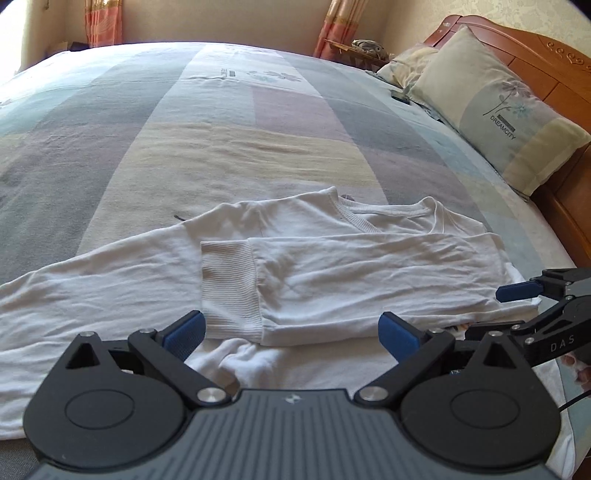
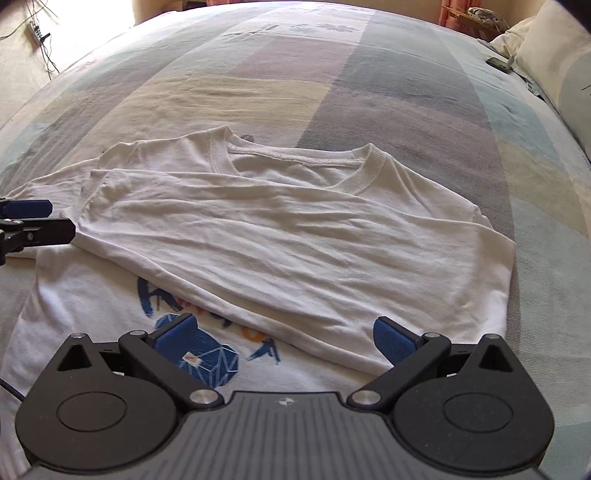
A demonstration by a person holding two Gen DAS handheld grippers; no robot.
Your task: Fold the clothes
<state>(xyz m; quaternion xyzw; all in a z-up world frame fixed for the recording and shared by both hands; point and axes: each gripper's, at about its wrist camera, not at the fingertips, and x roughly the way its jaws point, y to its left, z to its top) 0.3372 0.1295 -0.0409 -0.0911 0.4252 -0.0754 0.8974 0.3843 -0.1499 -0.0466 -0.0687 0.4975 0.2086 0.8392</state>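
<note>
pillow [image 1: 491,107] "DREAMCITY" | sweatshirt [image 2: 295,229] print perhaps "K", obscured | both hand-held grippers released

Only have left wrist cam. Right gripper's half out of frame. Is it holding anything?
Observer: No. The right gripper has its jaws open, with nothing between them.
Operator: Any print on the shirt front?
Observer: Yes, a blue and orange graphic on the sweatshirt, partly covered by the folded-over sleeve.
Operator: Anything past the bed?
Observer: A power strip with cables, beyond the far left corner.
</note>
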